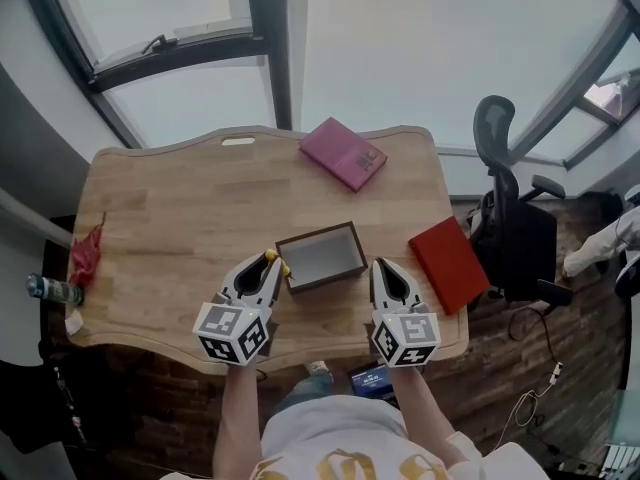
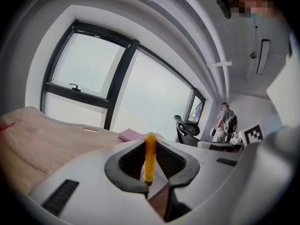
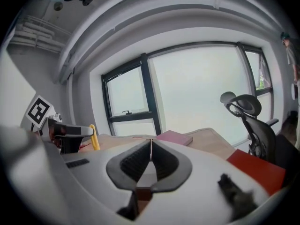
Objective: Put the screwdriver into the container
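Note:
The screwdriver [image 1: 276, 261] has a yellow handle and stands upright between the jaws of my left gripper [image 1: 269, 261], which is shut on it. The left gripper view shows the yellow shaft [image 2: 150, 156] pinched between the dark pads; its lower end is hidden. The container [image 1: 321, 256], a dark brown open box with a grey inside, sits on the wooden table [image 1: 170, 228] just right of that gripper's tip. My right gripper [image 1: 380, 266] is on the box's other side, shut with nothing in it [image 3: 150, 143]. From there the yellow screwdriver [image 3: 94, 138] shows at the left.
A pink book [image 1: 343, 153] lies at the table's far edge and a red book [image 1: 449, 263] at its right edge. A black office chair [image 1: 505, 208] stands to the right. A bottle [image 1: 50, 290] and a red scrap [image 1: 87, 251] are at the left edge.

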Tool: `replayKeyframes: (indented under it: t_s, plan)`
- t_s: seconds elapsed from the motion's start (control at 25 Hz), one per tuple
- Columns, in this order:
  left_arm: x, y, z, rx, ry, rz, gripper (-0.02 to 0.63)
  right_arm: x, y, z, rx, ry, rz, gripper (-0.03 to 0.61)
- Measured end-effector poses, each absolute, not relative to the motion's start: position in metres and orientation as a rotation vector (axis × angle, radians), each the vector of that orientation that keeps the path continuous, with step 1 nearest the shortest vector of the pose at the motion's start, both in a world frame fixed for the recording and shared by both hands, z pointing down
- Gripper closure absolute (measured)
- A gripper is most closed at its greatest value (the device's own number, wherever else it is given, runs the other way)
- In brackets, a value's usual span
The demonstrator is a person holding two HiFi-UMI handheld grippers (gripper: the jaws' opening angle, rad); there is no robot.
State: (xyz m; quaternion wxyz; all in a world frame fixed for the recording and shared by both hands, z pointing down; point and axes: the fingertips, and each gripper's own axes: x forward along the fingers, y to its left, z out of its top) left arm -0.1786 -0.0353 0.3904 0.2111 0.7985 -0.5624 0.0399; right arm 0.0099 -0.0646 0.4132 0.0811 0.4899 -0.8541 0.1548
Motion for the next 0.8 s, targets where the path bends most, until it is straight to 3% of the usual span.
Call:
replayKeyframes:
  t_s: [0.8]
  plan:
    - [-0.179, -0.054, 0.403, 2.256, -1.495, 0.154, 0.538, 0.006, -0.069, 0.421, 1.508, -2.523, 0.447, 0.546]
